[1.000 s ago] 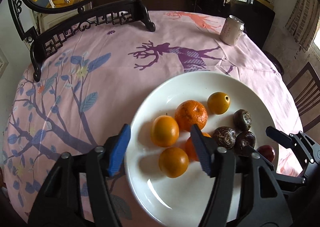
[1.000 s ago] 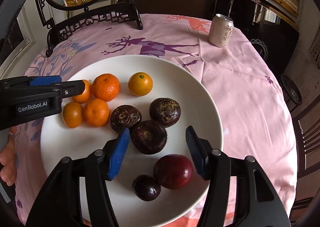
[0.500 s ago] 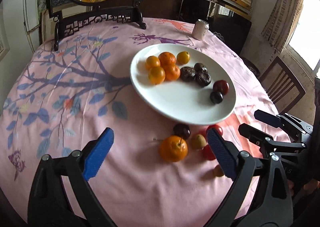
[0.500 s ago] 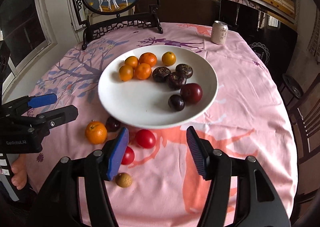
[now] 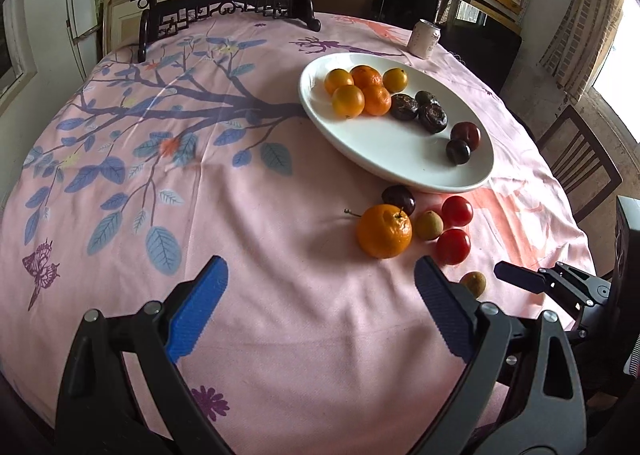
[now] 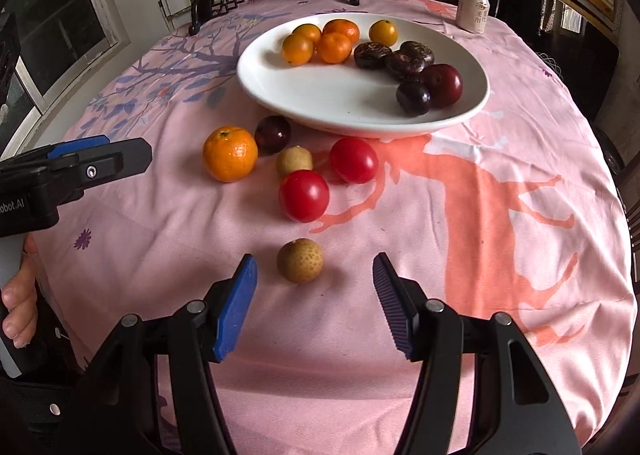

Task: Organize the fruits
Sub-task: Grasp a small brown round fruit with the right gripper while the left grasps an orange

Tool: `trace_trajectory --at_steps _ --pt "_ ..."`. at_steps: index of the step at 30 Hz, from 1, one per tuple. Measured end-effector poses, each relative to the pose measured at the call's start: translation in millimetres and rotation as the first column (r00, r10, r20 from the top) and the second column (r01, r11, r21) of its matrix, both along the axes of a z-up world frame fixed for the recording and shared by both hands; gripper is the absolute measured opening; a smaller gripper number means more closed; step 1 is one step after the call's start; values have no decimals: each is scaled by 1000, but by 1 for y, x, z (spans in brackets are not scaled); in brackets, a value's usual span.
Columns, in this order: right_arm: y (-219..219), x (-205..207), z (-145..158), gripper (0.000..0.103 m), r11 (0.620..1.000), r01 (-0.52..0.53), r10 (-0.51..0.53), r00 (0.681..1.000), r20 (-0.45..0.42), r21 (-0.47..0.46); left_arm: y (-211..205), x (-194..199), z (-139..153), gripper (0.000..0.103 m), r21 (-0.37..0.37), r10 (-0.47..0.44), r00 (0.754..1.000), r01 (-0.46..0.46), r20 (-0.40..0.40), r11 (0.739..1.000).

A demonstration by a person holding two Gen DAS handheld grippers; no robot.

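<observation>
The white plate (image 5: 400,159) (image 6: 320,95) holds several oranges, three dark brown fruits and two dark plums. On the cloth in front of it lie an orange (image 5: 384,231) (image 6: 230,154), a dark plum (image 5: 399,199) (image 6: 273,129), two red tomatoes (image 5: 457,211) (image 6: 304,195) and two tan longans (image 5: 429,225) (image 6: 300,259). My left gripper (image 5: 320,311) is open wide and empty, short of the orange. My right gripper (image 6: 314,307) is open, with the nearer longan just ahead of its fingertips, untouched.
A drink can (image 5: 425,38) (image 6: 474,11) stands at the table's far right. A dark carved stand with a round painted screen (image 5: 228,11) occupies the far edge. A wooden chair (image 5: 580,159) is beside the table on the right. A person's hand (image 6: 16,307) holds the left gripper's handle.
Both grippers have pulled back from above the plate toward the table's near edge, bringing the loose fruits into view. The left jaws have spread wider; the right jaws look about the same.
</observation>
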State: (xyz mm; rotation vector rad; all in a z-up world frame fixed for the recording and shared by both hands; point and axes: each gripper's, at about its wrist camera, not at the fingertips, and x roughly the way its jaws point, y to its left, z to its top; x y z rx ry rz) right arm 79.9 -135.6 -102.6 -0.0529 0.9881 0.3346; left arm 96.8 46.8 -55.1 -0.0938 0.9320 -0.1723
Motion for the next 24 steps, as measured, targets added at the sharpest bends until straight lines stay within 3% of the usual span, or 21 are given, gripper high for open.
trace_trajectory --at_steps 3,7,14,21,24 --pt "5 5 -8 26 1000 -8 8 1000 -15 13 2 -2 -1 96 -4 5 1000 -5 -5 1000" --pt "1 2 -3 25 1000 1 -1 1000 17 7 -3 -1 -3 96 13 -8 1000 8 -7 1000" --pt "-39 -6 12 25 993 111 -113 992 57 41 -40 16 -21 95 76 -77 997 79 -30 994" --pt "-61 -10 7 25 986 141 -144 989 32 89 -60 42 -39 57 75 -103 990 110 -93 991" --pt "-64 -11 8 25 984 145 -149 988 34 99 -63 47 -38 41 54 -108 990 113 -86 992"
